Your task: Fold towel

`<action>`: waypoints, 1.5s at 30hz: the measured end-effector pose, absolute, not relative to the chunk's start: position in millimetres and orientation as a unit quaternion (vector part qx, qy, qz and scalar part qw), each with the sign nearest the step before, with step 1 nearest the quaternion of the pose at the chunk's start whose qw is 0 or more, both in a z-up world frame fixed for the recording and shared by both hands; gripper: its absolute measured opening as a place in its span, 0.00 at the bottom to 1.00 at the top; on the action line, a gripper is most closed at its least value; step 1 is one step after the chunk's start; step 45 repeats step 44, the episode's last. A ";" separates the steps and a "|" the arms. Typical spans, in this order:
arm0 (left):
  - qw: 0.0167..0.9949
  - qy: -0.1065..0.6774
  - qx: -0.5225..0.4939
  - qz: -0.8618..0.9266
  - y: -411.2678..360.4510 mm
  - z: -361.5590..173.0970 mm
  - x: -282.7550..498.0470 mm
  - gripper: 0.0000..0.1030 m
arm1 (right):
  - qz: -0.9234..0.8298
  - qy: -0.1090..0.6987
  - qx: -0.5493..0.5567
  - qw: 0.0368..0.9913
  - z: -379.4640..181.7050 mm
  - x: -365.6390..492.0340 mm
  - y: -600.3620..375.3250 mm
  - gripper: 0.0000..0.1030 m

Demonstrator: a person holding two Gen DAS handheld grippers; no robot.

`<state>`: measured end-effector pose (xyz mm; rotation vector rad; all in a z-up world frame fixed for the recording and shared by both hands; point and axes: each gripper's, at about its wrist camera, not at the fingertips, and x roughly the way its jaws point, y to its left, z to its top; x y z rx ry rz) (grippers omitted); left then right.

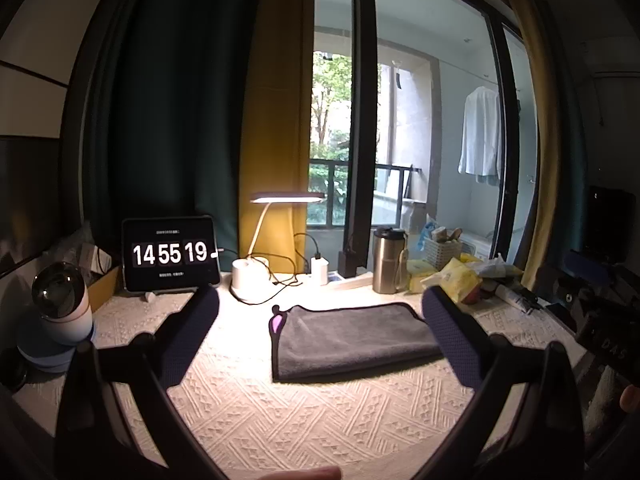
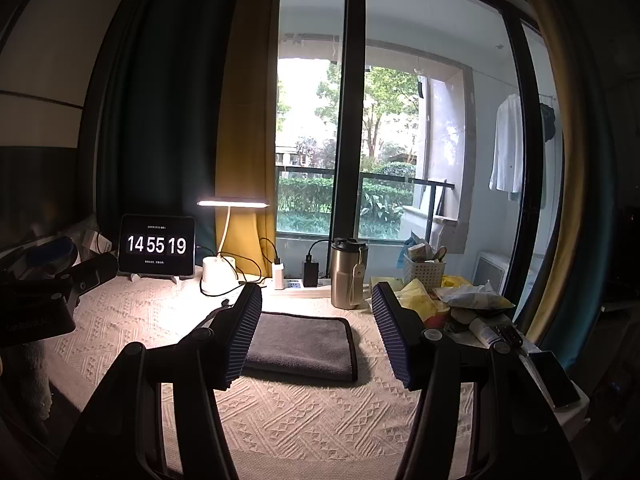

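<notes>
Grey towel (image 1: 352, 340) lies folded on the cream tablecloth (image 1: 320, 420), both grippers' jaws spread wide, holding nothing

Folded grey towel (image 1: 352, 340) on the cream knit tablecloth (image 1: 312, 420), seen between the spread fingers of the left gripper (image 1: 320, 312).

The gripper holds nothing. Behind the towel stand a lit desk lamp (image 1: 256, 268), a tablet clock (image 1: 171, 254) reading 14 55 19, and a steel tumbler (image 1: 388, 260).
</notes>
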<state>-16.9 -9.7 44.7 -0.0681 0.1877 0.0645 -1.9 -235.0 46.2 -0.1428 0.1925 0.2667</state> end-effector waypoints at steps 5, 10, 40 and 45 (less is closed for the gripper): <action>0.994 0.094 -0.034 0.031 -10.2 44.8 -16.9 0.99 | 0.132 0.095 -0.071 0.984 46.1 -1.0 -233.9 0.59; 0.994 0.094 -0.034 0.031 -10.5 44.7 -17.3 0.99 | 0.133 0.095 -0.071 0.984 46.0 -0.5 -233.6 0.59; 0.993 0.104 -0.033 0.037 -9.0 40.1 -14.4 0.99 | 0.136 0.101 -0.068 0.983 38.8 -0.1 -228.4 0.59; 0.991 0.124 -0.038 0.032 -6.6 29.7 -6.2 0.99 | 0.141 0.126 -0.065 0.980 23.8 9.2 -225.7 0.59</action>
